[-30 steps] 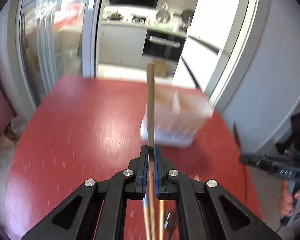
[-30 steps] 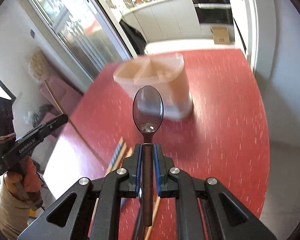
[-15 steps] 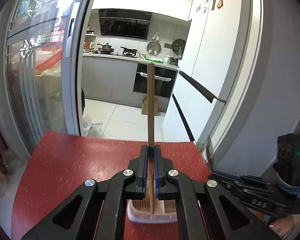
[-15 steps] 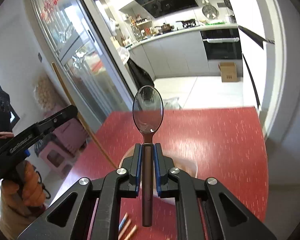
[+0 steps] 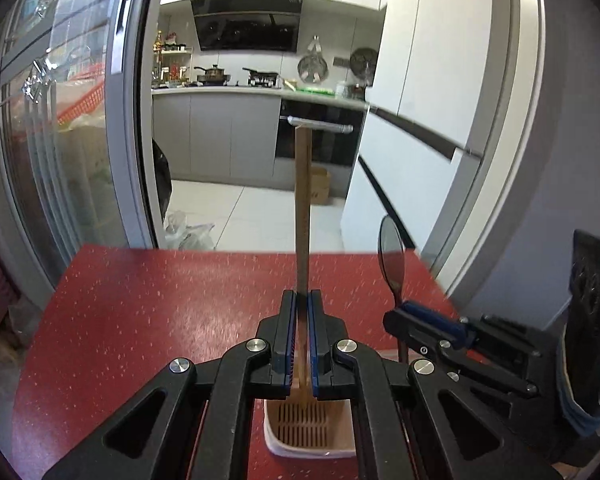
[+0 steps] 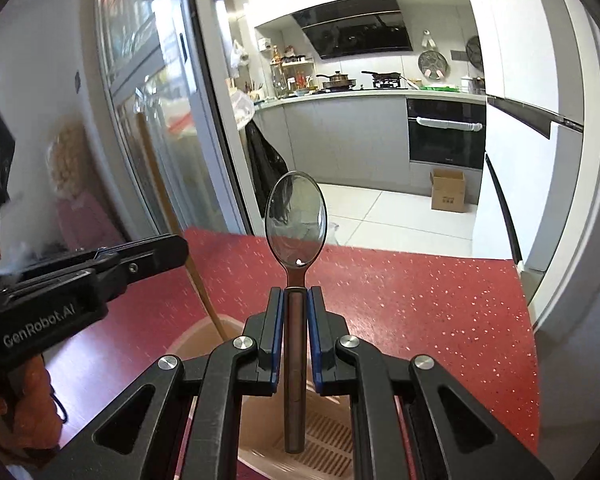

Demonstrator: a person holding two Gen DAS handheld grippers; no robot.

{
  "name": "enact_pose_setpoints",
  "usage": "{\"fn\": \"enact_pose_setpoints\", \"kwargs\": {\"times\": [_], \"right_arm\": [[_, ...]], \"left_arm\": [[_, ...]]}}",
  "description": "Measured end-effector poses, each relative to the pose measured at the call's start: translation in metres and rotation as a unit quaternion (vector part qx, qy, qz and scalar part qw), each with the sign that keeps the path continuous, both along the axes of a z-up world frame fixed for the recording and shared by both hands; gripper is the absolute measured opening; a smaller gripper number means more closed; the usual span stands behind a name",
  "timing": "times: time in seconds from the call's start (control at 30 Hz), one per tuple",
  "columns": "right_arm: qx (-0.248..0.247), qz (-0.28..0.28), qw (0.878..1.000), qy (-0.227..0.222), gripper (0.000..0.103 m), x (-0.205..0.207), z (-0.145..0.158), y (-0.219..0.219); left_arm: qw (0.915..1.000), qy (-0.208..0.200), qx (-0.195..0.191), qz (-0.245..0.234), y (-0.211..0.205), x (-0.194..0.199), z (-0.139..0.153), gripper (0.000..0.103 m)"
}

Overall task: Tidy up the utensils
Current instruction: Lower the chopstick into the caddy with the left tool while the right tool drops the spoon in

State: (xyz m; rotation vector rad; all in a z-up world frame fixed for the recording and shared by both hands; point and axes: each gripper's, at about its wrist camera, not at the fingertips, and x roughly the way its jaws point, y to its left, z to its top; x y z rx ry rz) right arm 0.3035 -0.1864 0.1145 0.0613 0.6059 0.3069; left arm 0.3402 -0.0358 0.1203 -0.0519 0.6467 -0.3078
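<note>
Here the left claw clamps a wooden chopstick, the right claw a brown-handled metal spoon, both upright above the beige slotted plastic holder on the red speckled surface.

Red speckled table; kitchen behind w/ black oven, cardboard box, white fridge.

Slotted beige plastic utensil holder mostly hidden under right tongs; wooden chopstick's lower end lost behind left tongs' pads.
</note>
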Motion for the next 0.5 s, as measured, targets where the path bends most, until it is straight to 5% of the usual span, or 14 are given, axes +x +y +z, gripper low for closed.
{"fn": "enact_pose_setpoints", "kwargs": {"times": [0.4, 0.47, 0.5], "right_arm": [[-0.055, 0.015, 0.998, 0.017, 0.013, -0.01, -0.031, 0.015], [-0.056, 0.02, 0.998, 0.025, 0.019, -0.01, -0.03, 0.018], [-0.058, 0.021, 0.998, 0.025, 0.034, -0.01, -0.029, 0.019]], "left_arm": [[0.9984, 0.025, 0.047, 0.02, 0.007, -0.014, -0.04, 0.035], [0.9985, 0.029, 0.039, 0.026, 0.014, -0.021, -0.038, 0.035], [0.9985, 0.029, 0.036, 0.029, 0.017, -0.025, -0.037, 0.035]]}}
